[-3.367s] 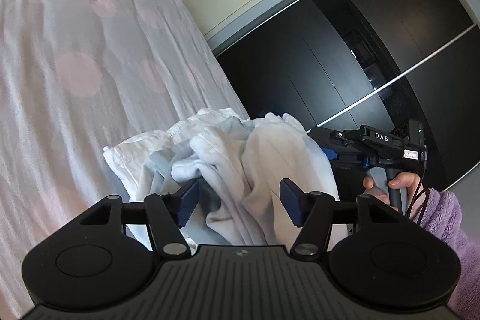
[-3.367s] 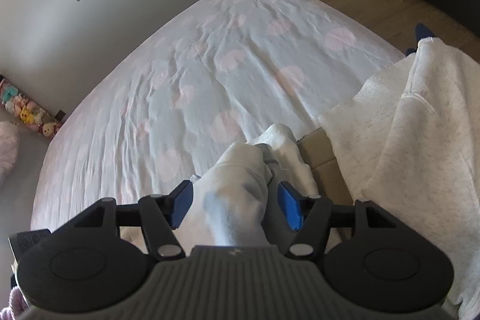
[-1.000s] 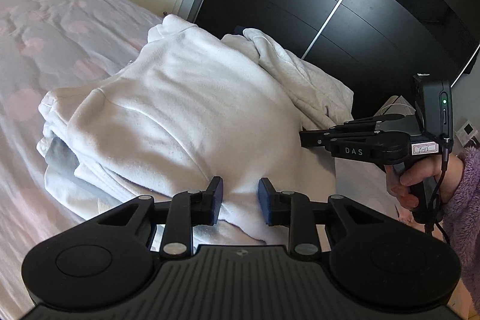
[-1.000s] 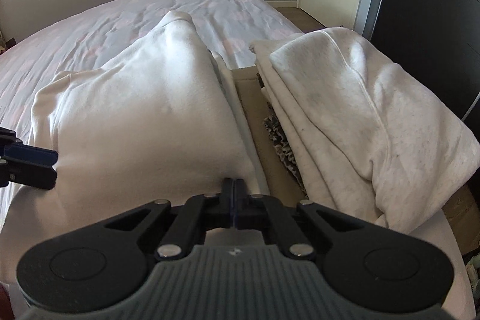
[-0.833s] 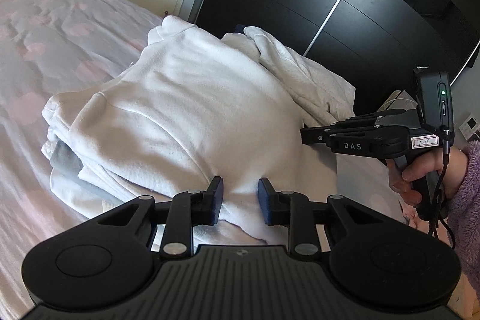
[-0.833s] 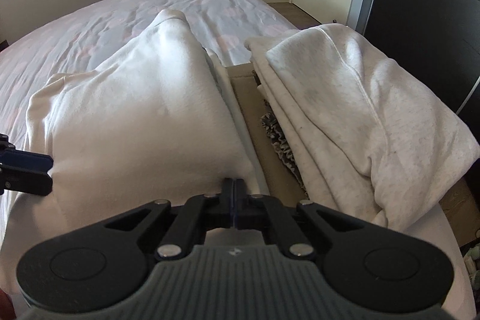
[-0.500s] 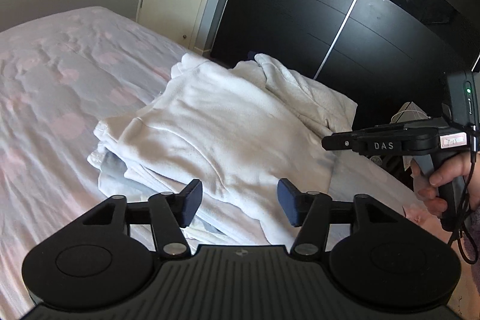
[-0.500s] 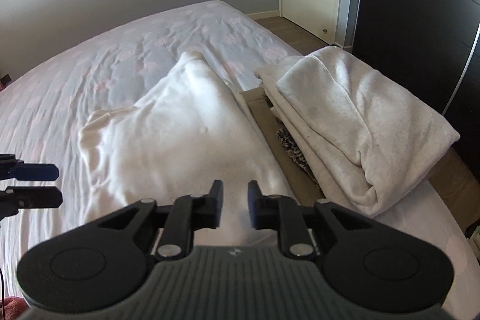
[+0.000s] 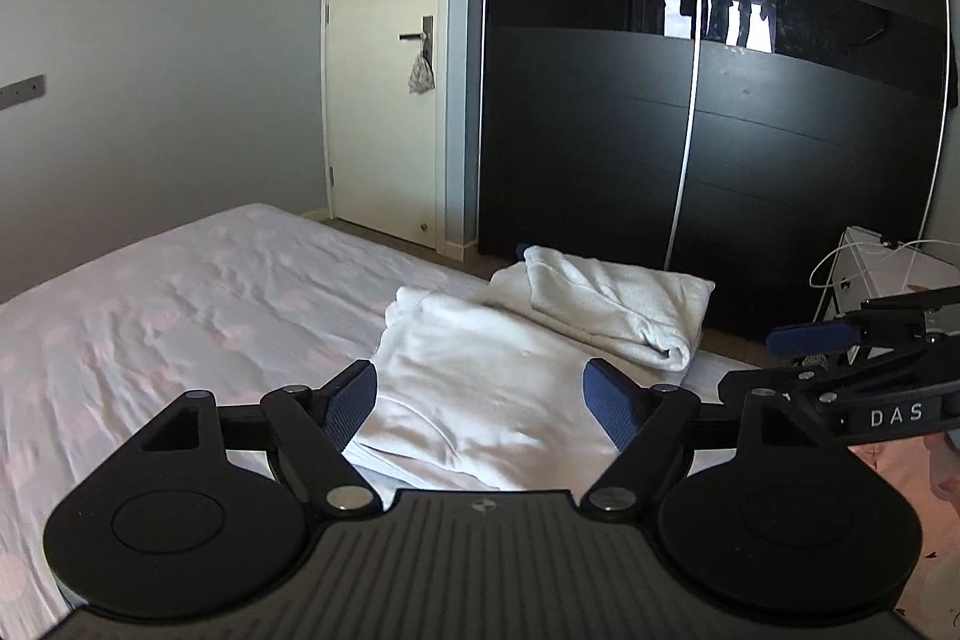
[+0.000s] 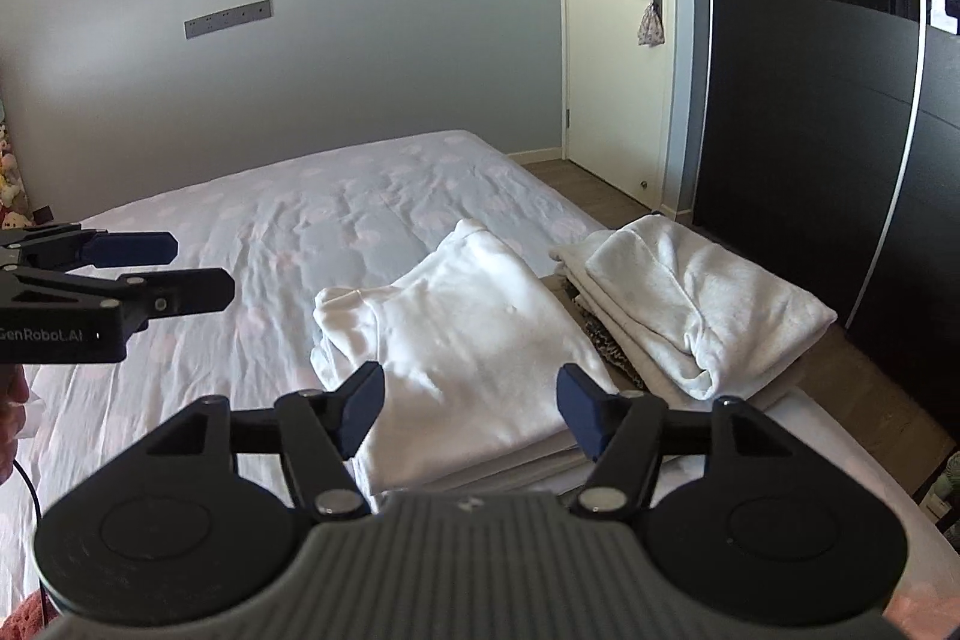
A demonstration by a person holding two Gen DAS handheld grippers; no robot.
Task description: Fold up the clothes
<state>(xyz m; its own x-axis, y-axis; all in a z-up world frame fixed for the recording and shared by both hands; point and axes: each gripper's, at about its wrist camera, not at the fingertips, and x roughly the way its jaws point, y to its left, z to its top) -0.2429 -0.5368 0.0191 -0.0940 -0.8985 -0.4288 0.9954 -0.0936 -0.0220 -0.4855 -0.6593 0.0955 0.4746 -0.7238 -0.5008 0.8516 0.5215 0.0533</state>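
Observation:
A folded white garment point(image 9: 480, 376) point(image 10: 474, 340) lies flat near the bed's corner. Beside it, a second folded cream garment point(image 9: 618, 304) point(image 10: 690, 298) rests on a stack over a cardboard box. My left gripper point(image 9: 486, 397) hovers above and behind the white garment, its jaws opening with nothing between them. My right gripper point(image 10: 468, 403) is likewise raised clear of the cloth, its jaws opening and empty. Each gripper also shows from the side in the other view: the right gripper point(image 9: 780, 358) at the right edge, the left gripper point(image 10: 201, 268) at the left edge.
The bed point(image 10: 336, 214) has a pale sheet with pink dots. A black sliding wardrobe point(image 9: 720, 112) stands beyond the bed corner, with a cream door point(image 9: 390, 70) to its left. A white bedside unit point(image 9: 882, 274) with cables sits at the right. Plush toys point(image 10: 9, 184) line the left wall.
Both grippers have let go of the white garment, opened wide, and pulled back and upward. The garment now lies folded on the bed, farther from both cameras.

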